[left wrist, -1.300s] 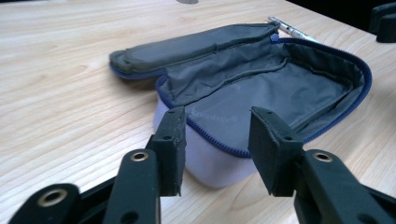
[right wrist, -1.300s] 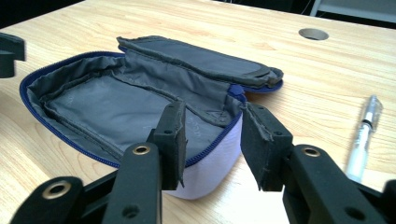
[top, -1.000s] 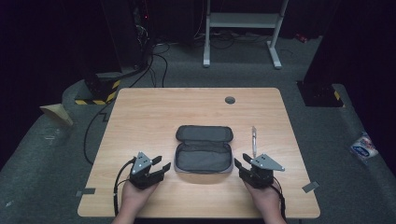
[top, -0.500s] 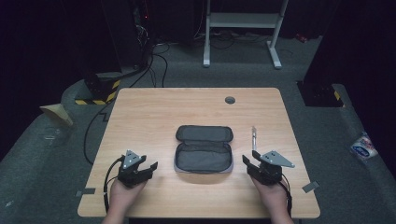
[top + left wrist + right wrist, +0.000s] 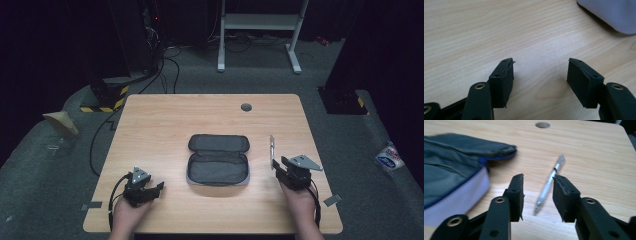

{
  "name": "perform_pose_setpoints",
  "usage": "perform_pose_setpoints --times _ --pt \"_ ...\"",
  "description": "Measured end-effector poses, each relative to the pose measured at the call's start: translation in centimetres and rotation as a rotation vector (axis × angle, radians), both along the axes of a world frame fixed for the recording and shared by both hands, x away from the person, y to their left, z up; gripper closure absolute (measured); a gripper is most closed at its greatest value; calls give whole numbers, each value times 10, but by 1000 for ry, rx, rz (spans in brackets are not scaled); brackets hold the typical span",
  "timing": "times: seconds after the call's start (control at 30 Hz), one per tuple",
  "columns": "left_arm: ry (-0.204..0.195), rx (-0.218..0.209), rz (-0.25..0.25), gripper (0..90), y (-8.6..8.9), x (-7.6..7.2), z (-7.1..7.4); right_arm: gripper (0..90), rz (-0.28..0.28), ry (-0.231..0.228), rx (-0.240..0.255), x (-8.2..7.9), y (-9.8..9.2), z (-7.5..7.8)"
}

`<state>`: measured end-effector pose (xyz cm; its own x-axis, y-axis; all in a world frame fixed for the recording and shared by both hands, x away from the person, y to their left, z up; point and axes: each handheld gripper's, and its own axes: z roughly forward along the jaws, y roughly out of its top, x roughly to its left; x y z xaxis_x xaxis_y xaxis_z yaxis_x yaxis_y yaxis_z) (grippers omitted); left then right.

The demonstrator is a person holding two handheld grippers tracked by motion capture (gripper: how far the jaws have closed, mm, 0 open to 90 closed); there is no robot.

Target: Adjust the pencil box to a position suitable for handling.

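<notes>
A grey pencil case [image 5: 218, 160] lies unzipped and flat at the table's middle, and its edge shows in the gripper views [image 5: 609, 15] [image 5: 454, 170]. To its right, a clear pen [image 5: 271, 150] lies on the wood. My right gripper [image 5: 278, 169] sits at the pen's near end. Its jaws have just been closing, and the pen [image 5: 549, 186] lies on the table in the gap of the right gripper [image 5: 537, 177], untouched by the pads. My left gripper [image 5: 159, 189] rests low near the front left. Its jaws have just been opening over bare wood, and the left gripper [image 5: 540, 61] holds nothing.
A round cable hole [image 5: 246, 107] sits at the table's far side. The front edge runs just under both hands. Beyond the table, cables, a white stand [image 5: 260, 30] and yellow-black tape [image 5: 105, 102] are on the dark floor. A packet [image 5: 389, 156] lies at the right.
My left hand has drifted left and toward the front edge, away from the case. My right hand has shifted right, to the pen's near end.
</notes>
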<state>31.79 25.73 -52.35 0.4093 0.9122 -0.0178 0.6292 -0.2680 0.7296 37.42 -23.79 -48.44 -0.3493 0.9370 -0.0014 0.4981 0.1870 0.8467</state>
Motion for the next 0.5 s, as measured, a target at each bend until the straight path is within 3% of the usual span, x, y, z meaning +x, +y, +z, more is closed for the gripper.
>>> perform_pose_setpoints --times 0.2,0.37,0.5 --pt "-40 12 9 319 -1 -13 -4 654 -20 65 -20 22 2 -16" --pt "-43 8 32 304 0 -19 -5 662 -28 128 -73 37 10 -27" --pt "-42 11 33 302 1 -21 -5 694 -31 149 -98 42 12 -33"
